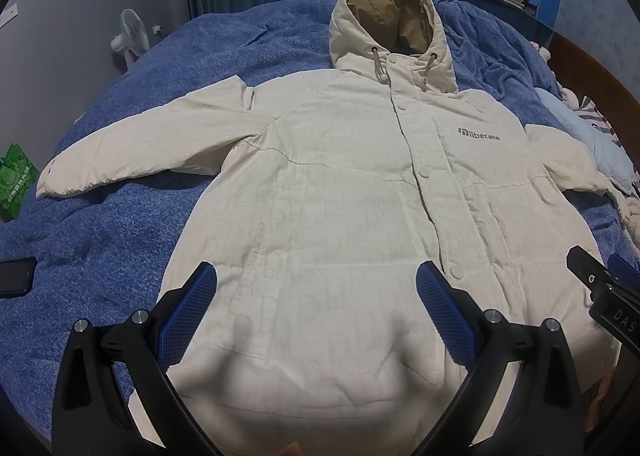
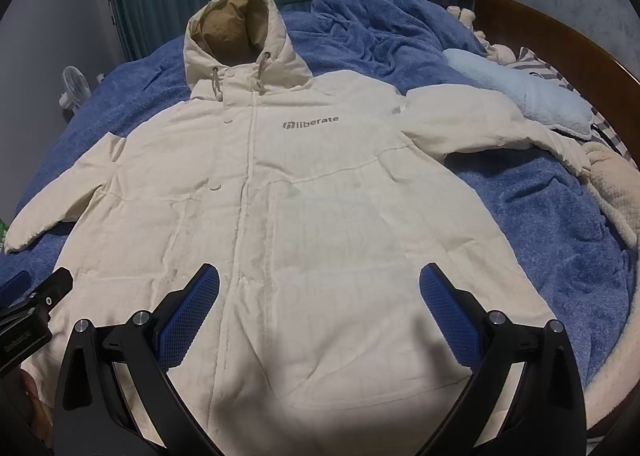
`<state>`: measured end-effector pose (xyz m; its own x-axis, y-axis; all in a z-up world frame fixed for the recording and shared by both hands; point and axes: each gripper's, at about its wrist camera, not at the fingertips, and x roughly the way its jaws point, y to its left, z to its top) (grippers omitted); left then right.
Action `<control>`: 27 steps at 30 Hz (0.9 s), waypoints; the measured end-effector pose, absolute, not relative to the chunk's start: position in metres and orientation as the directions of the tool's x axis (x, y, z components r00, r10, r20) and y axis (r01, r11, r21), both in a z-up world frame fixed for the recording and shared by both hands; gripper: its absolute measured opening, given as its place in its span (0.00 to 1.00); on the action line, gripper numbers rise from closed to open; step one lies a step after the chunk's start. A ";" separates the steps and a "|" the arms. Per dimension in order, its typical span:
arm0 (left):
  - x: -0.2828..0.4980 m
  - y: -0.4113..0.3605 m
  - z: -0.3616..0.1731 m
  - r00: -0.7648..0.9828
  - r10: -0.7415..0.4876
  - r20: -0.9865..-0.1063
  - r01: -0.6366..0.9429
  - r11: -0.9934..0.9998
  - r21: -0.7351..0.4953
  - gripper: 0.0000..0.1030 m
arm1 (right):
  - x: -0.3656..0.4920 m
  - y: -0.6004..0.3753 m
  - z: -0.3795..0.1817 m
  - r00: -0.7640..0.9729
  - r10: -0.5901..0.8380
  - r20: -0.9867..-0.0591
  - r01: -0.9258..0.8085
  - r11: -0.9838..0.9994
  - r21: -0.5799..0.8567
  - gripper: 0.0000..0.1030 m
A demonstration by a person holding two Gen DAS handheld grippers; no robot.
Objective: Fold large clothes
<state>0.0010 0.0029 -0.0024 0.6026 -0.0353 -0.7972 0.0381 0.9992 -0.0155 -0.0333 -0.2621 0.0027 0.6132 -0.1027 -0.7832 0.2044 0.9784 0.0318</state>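
Note:
A cream hooded jacket [image 1: 340, 176] [image 2: 300, 196] lies flat, front up, on a blue blanket [image 1: 120, 216] [image 2: 540, 208], hood far, hem near, both sleeves spread outward. It is buttoned and bears a grey "liberate" logo [image 1: 479, 135] [image 2: 311, 122]. My left gripper [image 1: 316, 280] hovers over the lower left part of the jacket, open, nothing between its blue pads. My right gripper [image 2: 320, 280] hovers over the lower right part, open and holding nothing too. Each gripper shows at the edge of the other's view: the right gripper [image 1: 600, 288], the left gripper [image 2: 36, 296].
A black phone [image 1: 16, 276] lies on the blanket at the left, near a green packet [image 1: 16, 180]. A white fan [image 1: 130, 34] stands beyond the bed. A light blue pillow [image 2: 520, 92], a striped cloth and a cream fleece [image 2: 616, 192] lie at the right by the wooden headboard [image 2: 560, 40].

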 end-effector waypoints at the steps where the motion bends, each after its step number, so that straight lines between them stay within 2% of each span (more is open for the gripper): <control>1: 0.001 0.003 -0.002 0.603 -0.035 -0.797 0.038 0.999 -0.015 0.92 | -0.033 -0.262 0.003 0.610 -0.107 -0.785 0.208 0.978 0.028 0.94; 27: 0.000 0.002 -0.003 0.604 -0.040 -0.796 0.042 0.999 -0.018 0.92 | -0.032 -0.261 0.001 0.609 -0.102 -0.786 0.205 0.978 0.032 0.94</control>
